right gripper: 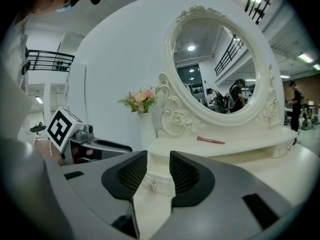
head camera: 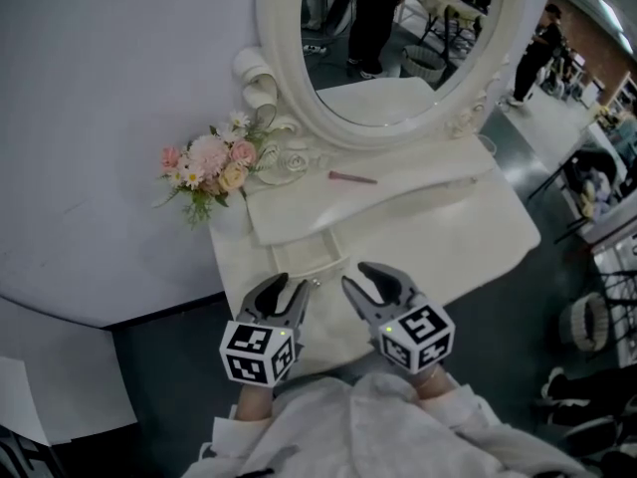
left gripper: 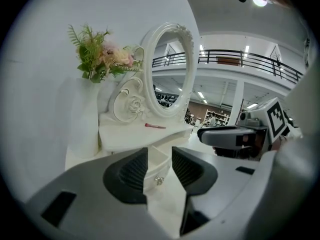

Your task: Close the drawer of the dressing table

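Evidently the drawer (head camera: 307, 259) stands pulled out at the lower middle of the head view, with the left gripper (head camera: 292, 287) and right gripper (head camera: 356, 277) just before it, the jaws of both partly apart and empty. Pressing the 2 squarely on its front, beside the knob (left gripper: 159, 180), should by my judgement slide it straight in. The white dressing table (head camera: 478, 229) carries an oval mirror (head camera: 398, 38), with flowers (head camera: 211, 162) at its left against a pale wall.

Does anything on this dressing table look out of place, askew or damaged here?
The small drawer stands pulled out from under the shelf, its knob facing outward, so it is not flush with the front. A pink stick lies loose on the shelf. Nothing looks spilled or broken.
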`<state>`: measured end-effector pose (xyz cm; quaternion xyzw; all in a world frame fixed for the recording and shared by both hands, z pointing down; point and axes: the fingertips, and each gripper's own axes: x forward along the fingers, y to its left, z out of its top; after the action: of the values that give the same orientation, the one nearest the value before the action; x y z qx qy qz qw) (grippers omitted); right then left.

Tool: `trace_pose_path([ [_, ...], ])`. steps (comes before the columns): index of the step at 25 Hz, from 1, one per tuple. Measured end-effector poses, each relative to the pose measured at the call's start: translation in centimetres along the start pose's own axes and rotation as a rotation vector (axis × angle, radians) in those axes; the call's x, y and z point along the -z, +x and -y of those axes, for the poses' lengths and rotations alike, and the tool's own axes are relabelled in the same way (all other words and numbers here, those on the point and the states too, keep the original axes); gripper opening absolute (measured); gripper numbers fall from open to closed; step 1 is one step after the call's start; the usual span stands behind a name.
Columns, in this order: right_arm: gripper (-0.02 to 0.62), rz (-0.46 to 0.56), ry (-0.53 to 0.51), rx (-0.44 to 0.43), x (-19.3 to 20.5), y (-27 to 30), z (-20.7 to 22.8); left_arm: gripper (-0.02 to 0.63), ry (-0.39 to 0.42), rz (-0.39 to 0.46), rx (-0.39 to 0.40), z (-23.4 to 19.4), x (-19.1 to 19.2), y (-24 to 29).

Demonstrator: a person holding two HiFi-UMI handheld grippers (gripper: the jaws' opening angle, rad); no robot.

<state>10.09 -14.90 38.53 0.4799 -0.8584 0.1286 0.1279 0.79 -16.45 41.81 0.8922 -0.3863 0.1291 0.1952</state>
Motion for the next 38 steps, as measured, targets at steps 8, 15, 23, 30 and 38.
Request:
trace_pose_path([
  [8,0.121,-0.036,0.015,-0.045,0.6,2.0,-0.4,0.132,-0.019,-0.017,0.019,-0.7,1.0,-0.1],
  [15,0.120,-0.048,-0.017,-0.084,-0.2,2.9,-0.6,0.132,-0.032,-0.004,-0.031,-1.6,0.9,-0.8],
  [23,0.120,-0.088,-0.024,-0.142,1.0,3.7,-0.3,0.132,-0.021,-0.009,-0.092,-3.0,1.2,-1.1],
  [30,0.121,-0.115,-0.021,-0.179,1.4,4.1,1.3,0.132,-0.040,-0.068,-0.154,-3.4,1.8,-0.6],
  [38,0.121,-0.174,-0.017,-0.195,2.9,4.6,3.0,0.132,-0.050,-0.104,-0.214,-3.9,3.0,-0.2],
])
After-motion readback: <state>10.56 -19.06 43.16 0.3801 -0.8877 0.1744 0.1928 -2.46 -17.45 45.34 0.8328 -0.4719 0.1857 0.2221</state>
